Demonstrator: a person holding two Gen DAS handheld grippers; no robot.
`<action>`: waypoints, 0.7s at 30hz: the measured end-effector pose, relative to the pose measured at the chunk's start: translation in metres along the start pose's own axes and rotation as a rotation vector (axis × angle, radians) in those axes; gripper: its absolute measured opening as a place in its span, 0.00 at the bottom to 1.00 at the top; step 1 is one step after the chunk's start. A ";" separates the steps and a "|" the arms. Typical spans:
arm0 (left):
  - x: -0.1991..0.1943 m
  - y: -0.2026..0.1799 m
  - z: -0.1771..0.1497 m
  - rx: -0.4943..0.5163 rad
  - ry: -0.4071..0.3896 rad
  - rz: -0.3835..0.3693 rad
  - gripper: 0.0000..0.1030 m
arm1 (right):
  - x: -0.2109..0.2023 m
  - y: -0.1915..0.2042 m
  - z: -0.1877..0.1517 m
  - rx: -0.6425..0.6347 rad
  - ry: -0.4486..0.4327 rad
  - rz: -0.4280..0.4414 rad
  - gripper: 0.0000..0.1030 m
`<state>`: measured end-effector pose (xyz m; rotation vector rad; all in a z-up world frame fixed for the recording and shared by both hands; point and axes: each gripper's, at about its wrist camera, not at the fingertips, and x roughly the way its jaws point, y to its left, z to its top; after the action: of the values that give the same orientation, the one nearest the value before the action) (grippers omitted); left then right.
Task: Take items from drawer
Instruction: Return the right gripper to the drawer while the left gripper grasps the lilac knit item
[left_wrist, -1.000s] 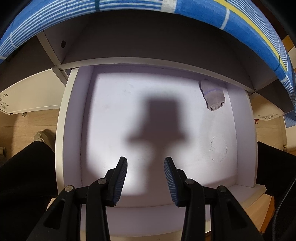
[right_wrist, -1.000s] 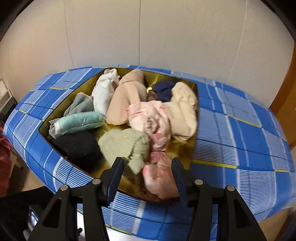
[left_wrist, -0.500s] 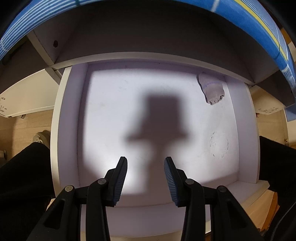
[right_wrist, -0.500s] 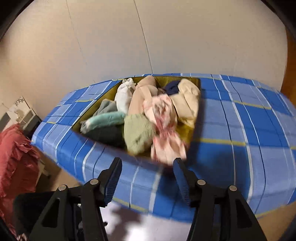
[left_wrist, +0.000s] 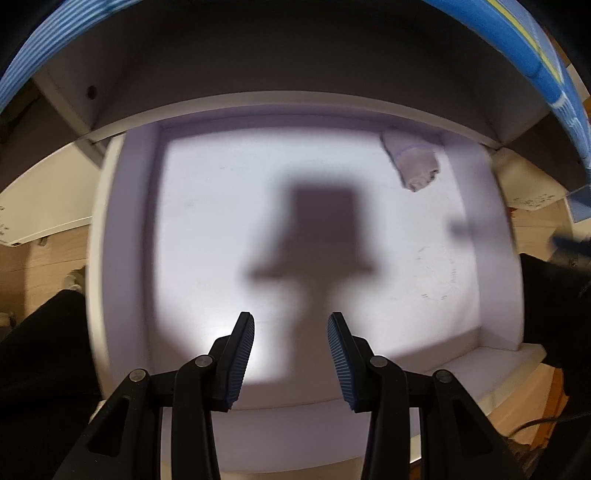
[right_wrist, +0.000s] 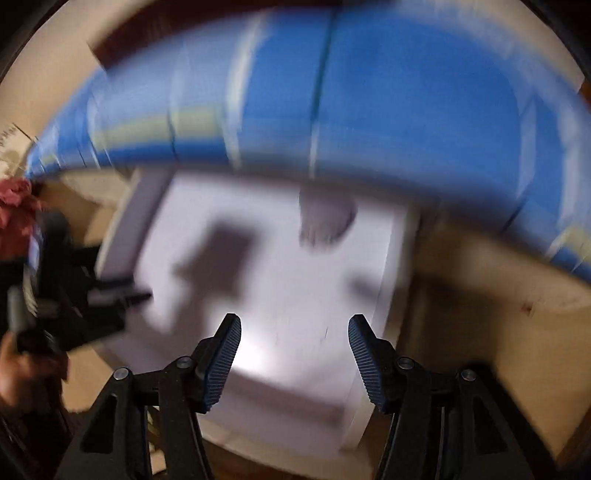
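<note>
The white drawer stands pulled out below me, its floor nearly bare. One rolled pale sock with a thin purple stripe lies in its far right corner; the blurred right wrist view shows the same sock under the table edge. My left gripper hangs above the drawer's near middle, jaws apart, nothing between them. My right gripper points down over the drawer, its jaws opening with nothing between them. The left gripper appears at the left of that view.
A blue checked cloth covers the tabletop overhanging the drawer's back. Dark trouser legs flank the drawer on both sides. A wooden floor shows to the right, and a red fabric at far left.
My right gripper has swung down from the tray of clothes on the table to above the drawer, and its jaws have widened. The left gripper has stayed in place.
</note>
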<state>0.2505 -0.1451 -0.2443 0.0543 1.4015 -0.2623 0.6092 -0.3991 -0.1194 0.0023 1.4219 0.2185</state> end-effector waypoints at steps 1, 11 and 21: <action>0.001 -0.004 0.002 0.000 -0.002 -0.023 0.40 | 0.010 0.003 -0.004 -0.008 0.041 0.008 0.64; 0.038 -0.030 0.039 -0.047 0.049 -0.113 0.59 | 0.042 0.042 -0.036 -0.235 0.183 -0.087 0.73; 0.065 -0.090 0.078 -0.079 -0.008 -0.144 0.60 | 0.025 -0.021 -0.039 0.065 0.167 -0.065 0.73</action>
<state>0.3159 -0.2568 -0.2843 -0.1132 1.4085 -0.3252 0.5774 -0.4208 -0.1525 -0.0091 1.5926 0.1205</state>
